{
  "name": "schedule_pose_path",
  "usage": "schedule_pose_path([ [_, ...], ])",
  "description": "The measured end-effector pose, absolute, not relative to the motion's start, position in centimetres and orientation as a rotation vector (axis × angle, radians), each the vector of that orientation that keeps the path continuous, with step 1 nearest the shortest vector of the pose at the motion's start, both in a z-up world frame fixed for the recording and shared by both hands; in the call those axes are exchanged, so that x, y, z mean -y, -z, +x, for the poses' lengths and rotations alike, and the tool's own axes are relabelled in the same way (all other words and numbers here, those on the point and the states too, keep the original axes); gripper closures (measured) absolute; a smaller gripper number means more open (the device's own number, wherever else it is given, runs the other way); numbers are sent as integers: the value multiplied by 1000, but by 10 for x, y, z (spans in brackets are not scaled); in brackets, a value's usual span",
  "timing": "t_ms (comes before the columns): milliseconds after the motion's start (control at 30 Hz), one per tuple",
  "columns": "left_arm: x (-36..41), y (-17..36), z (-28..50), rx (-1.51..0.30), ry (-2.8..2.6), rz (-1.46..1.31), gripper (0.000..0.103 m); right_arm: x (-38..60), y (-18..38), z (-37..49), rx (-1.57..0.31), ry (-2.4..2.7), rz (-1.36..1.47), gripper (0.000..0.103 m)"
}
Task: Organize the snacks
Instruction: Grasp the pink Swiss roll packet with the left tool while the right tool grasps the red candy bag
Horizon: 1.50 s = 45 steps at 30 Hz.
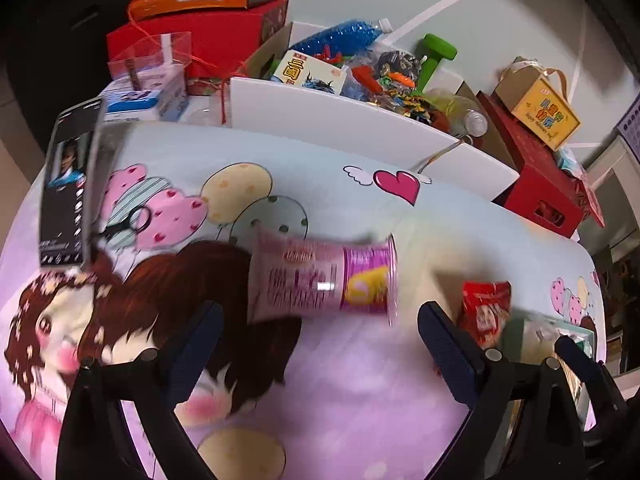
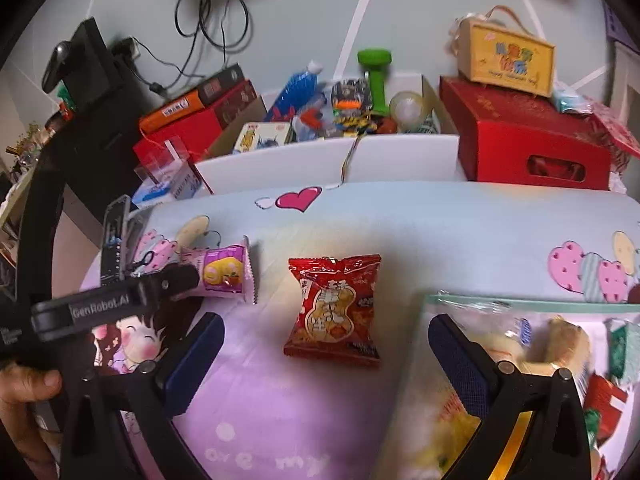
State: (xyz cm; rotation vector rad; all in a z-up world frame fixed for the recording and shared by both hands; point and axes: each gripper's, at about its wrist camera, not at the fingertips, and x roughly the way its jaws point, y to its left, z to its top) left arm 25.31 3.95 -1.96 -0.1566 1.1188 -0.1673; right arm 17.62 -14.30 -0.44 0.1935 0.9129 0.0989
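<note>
While my two grippers are hovering over the cartoon-print table cover [image 2: 360, 220], a clear zip bag [image 2: 520, 320] of snacks is lying under my right gripper [image 2: 326, 364], whose jaws are standing wide, holding nothing. My left gripper [image 1: 320, 344] is likewise gaping empty just short of the pink packet [image 1: 324, 276]. Beside it, the red peanut packet [image 2: 334, 306] is lying flat.

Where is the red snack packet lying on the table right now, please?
The red snack packet lies flat on the cartoon tablecloth, centred in the right wrist view, between the pink snack packet and the clear zip bag.
</note>
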Motion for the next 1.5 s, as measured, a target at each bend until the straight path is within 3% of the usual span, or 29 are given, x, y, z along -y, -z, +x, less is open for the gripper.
schedule_pose_path([
  [267, -25, 36, 280, -1151, 171, -110, 5, 131, 20, 199, -954, -117, 157, 0],
  [600, -17, 54, 296, -1169, 158, -75, 5, 118, 39, 215, -993, -136, 114, 10],
  [767, -16, 58, 301, -1174, 152, -60, 5, 114, 46, 218, -1007, -134, 97, 22],
  [1000, -17, 62, 303, -1193, 153, -82, 6, 113, 47, 219, -1006, -150, 95, 49],
  [1100, -17, 61, 299, -1189, 158, -81, 13, 112, 46, 217, -1003, -153, 91, 49],
  [1500, -22, 22, 243, -1120, 153, -147, 14, 116, 11, 172, -955, -170, 135, 51],
])
